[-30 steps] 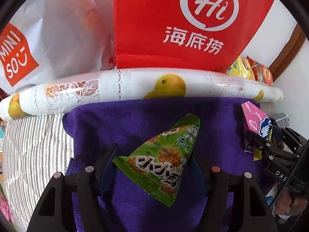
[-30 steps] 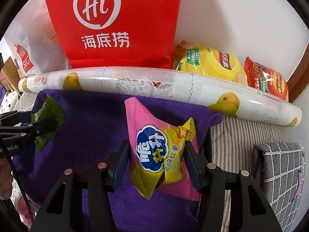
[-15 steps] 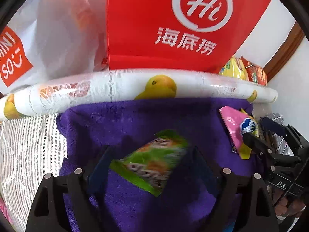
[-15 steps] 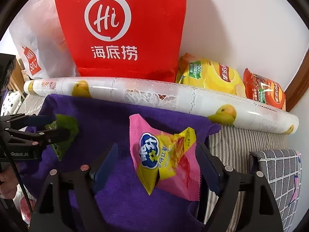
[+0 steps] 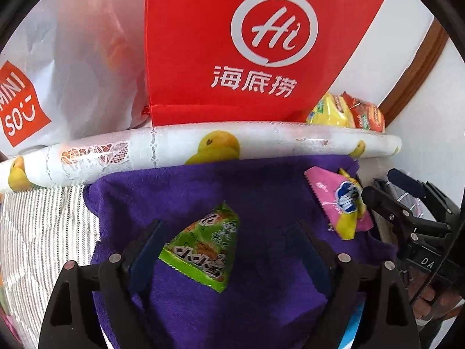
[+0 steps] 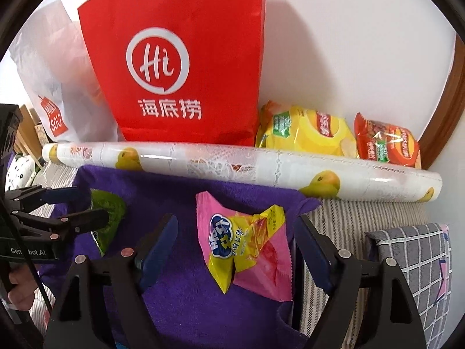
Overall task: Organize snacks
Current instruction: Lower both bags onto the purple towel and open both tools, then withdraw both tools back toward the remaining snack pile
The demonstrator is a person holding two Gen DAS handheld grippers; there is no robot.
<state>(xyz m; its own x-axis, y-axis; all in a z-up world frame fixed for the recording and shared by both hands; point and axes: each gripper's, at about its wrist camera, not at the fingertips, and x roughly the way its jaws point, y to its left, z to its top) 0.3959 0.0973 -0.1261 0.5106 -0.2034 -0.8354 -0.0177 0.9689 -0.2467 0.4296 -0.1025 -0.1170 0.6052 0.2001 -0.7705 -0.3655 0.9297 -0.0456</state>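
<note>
A green snack packet (image 5: 203,247) lies on the purple towel (image 5: 261,192), between the fingers of my left gripper (image 5: 226,241), which is open and not touching it. A pink and yellow snack packet (image 6: 247,244) lies on the same towel (image 6: 174,195) between the fingers of my right gripper (image 6: 235,238), also open and apart from it. The pink packet also shows in the left wrist view (image 5: 340,200), with the right gripper (image 5: 389,192) beside it. The left gripper (image 6: 84,206) and the green packet (image 6: 107,212) show at the left of the right wrist view.
A rolled fruit-print sheet (image 6: 232,163) lies along the towel's far edge. Behind it stand a red Hi bag (image 6: 180,64) and a white Miniso bag (image 6: 52,93), with yellow (image 6: 308,131) and red (image 6: 386,142) snack bags by the wall. A checked cushion (image 6: 421,261) lies at right.
Both grippers opened and let their packets drop onto the purple towel. Both grippers then drew back a little from the bags.
</note>
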